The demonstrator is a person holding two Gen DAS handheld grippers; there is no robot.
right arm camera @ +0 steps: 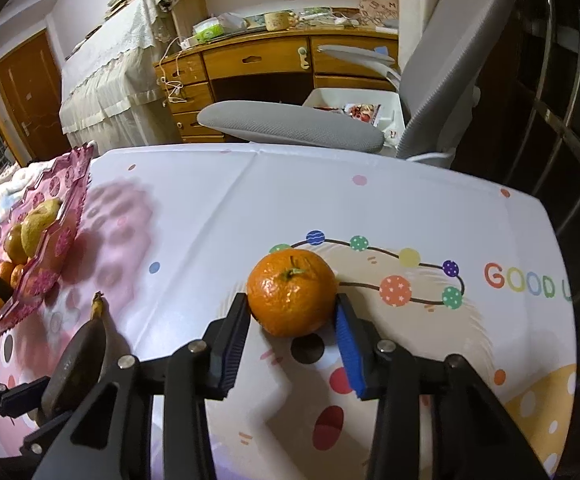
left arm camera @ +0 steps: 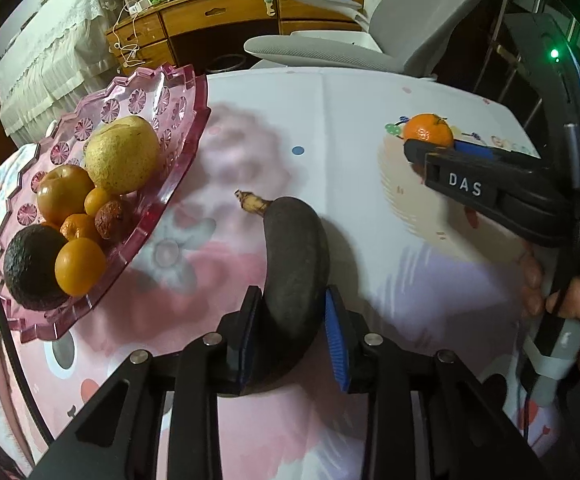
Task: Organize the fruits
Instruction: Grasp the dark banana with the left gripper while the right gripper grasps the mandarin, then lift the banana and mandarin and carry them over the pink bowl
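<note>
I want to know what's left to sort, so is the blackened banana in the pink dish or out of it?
Out. The blackened banana lies on the tablecloth beside the pink glass dish, between the left gripper's fingers.

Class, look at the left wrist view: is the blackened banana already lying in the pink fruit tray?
No: the banana lies on the tablecloth between the left gripper fingers, apart from the pink tray.

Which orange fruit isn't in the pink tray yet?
The tangerine with the green stem, alone on the tablecloth between the right gripper fingers. The other oranges sit in the pink tray.
</note>
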